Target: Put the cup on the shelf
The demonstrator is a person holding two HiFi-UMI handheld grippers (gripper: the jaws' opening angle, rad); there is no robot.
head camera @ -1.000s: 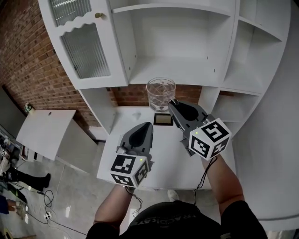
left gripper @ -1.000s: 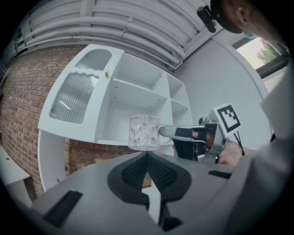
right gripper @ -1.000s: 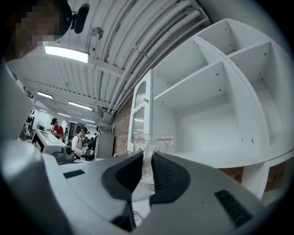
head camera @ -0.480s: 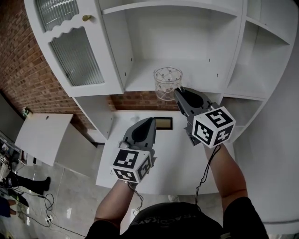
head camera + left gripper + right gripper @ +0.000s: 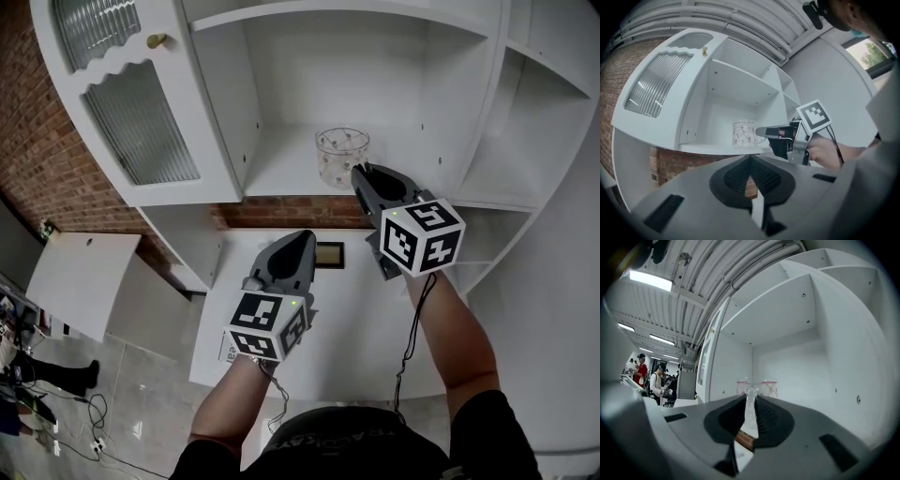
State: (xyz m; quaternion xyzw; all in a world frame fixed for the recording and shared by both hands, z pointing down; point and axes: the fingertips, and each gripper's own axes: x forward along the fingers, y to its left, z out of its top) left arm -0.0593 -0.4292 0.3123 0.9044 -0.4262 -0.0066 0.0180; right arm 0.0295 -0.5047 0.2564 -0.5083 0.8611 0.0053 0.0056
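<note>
- The right gripper [image 5: 357,172] is pinching the near side of a clear glass cup [image 5: 342,156]; in the right gripper view a strip of the glass is standing between the two narrowly parted jaws
- The cup is standing upright, its long axis running vertically and its open mouth facing up, its patterned wall showing in the left gripper view
- It is sitting at the front edge of the lower shelf [image 5: 281,171] inside the white cabinet [image 5: 230,84], just right of the board's middle; whether its base is touching the board cannot be told
- The right gripper is reaching in level from the person's side, its marker cube nearer the person's body
- The left gripper [image 5: 302,237] is hanging lower, over the white table [image 5: 347,323], well apart from the cup, with its jaws pressed together and nothing between them
- A small dark-framed object [image 5: 329,254] is lying on the table just beside the left gripper's tips
- The cabinet's ribbed glass door [image 5: 131,122] is standing open at the left
</note>
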